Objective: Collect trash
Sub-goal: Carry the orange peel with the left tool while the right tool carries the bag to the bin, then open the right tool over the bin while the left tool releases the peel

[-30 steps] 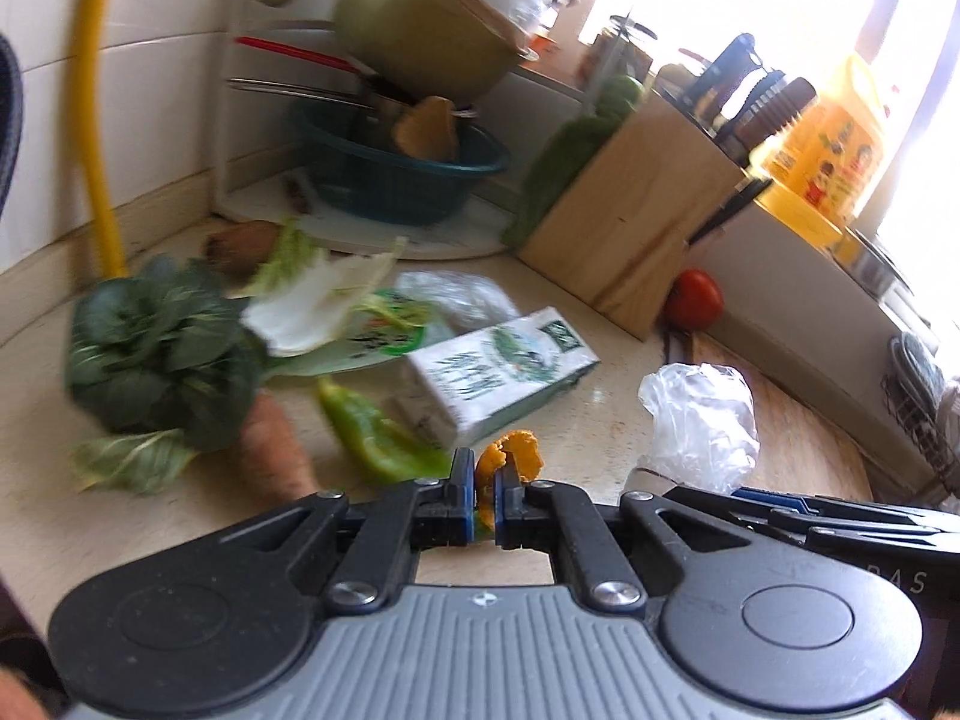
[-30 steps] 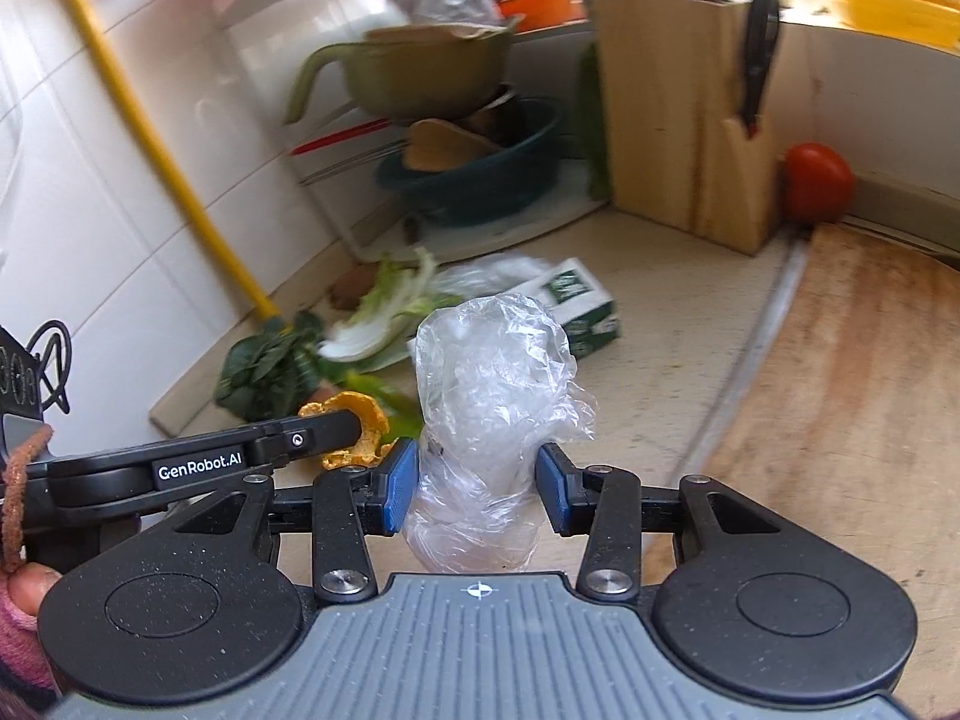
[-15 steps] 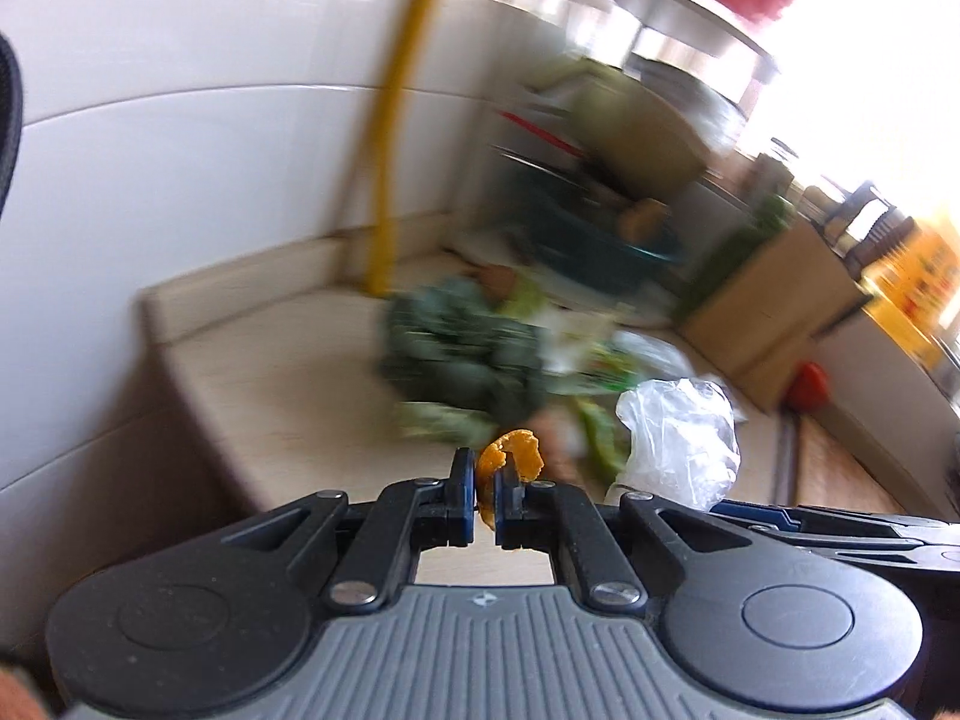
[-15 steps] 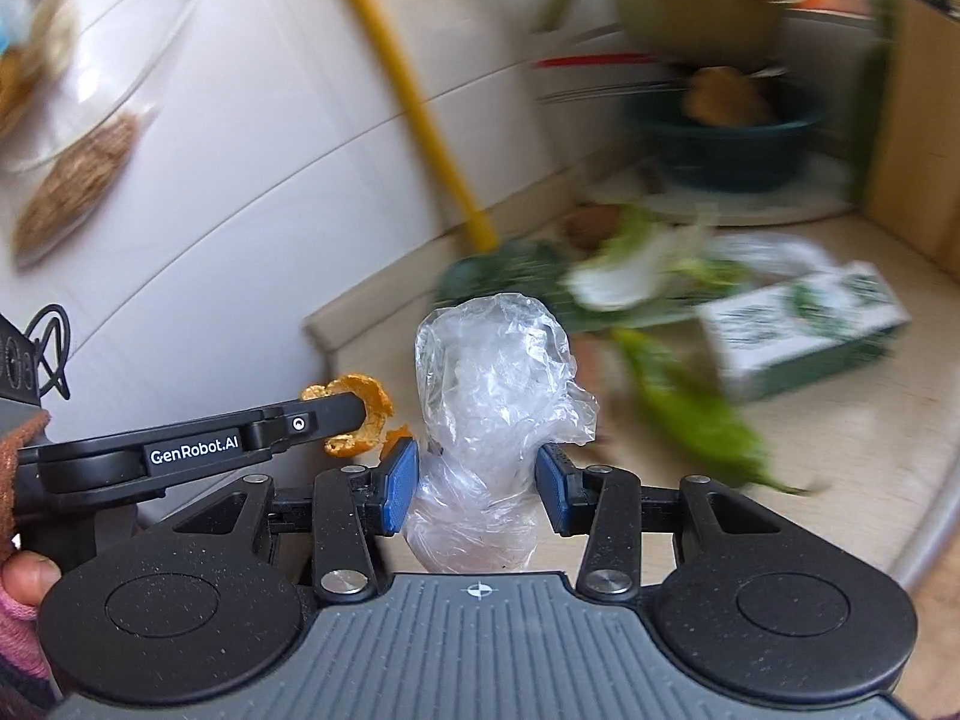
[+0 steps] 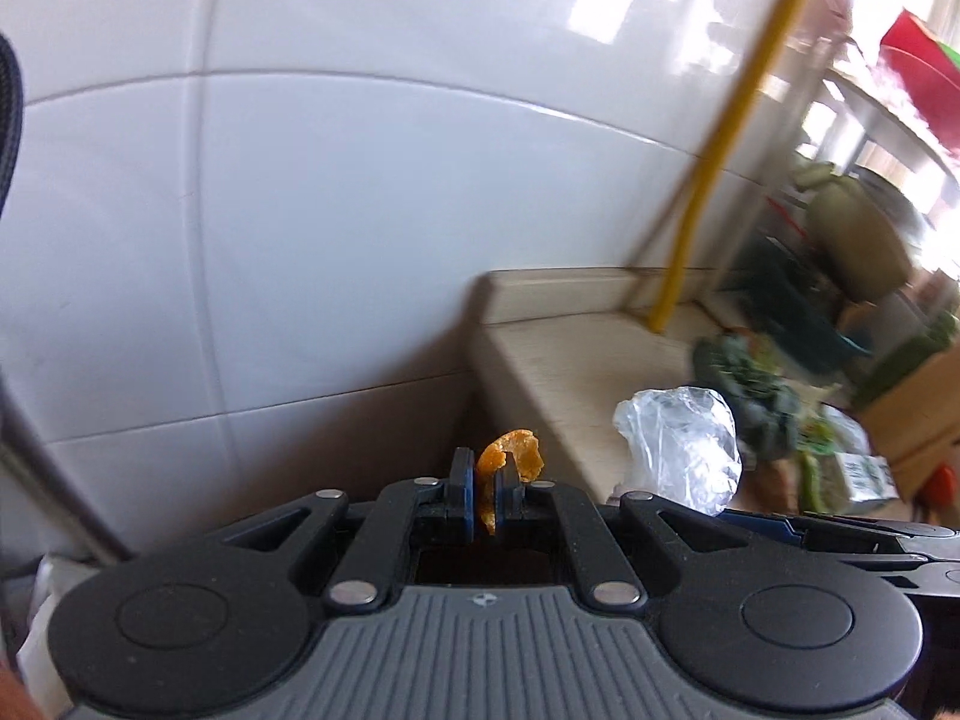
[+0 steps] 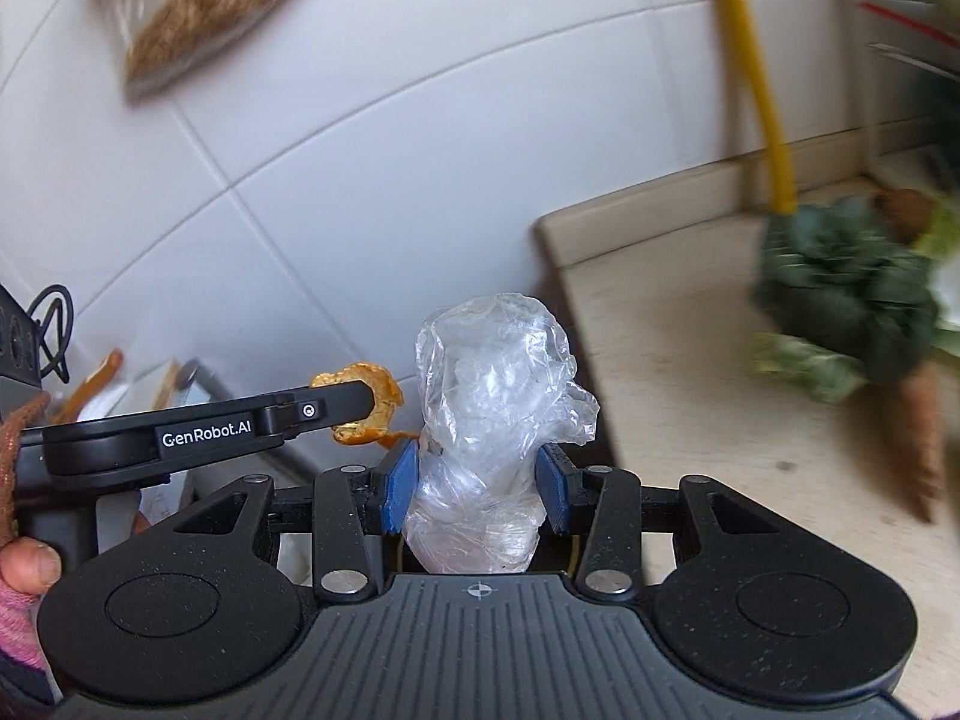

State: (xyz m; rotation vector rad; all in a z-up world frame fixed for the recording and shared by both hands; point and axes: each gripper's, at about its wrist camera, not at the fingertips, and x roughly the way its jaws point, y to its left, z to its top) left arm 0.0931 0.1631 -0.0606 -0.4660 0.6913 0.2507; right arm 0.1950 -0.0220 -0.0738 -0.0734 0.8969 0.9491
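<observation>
Left gripper (image 5: 486, 501): clenched on an orange peel (image 5: 510, 456), which curls up above the blue pads; held off the end of the worktop (image 5: 576, 360), in front of the white tiled wall (image 5: 300, 210).
Right gripper (image 6: 477, 495): grasping a crumpled clear plastic bag (image 6: 498, 396) between its blue pads; the bag stands up well above the fingers.
Gripper relation: the left one sits just beside the bag, its peel nearly touching it.
Worktop: leafy greens (image 6: 840, 276), blurred, and a carrot (image 6: 921, 438) lie to the right; a yellow pipe (image 6: 750, 72) runs up the wall behind them.
Hand (image 6: 30, 564): seen at the left edge, on the left gripper's handle.
</observation>
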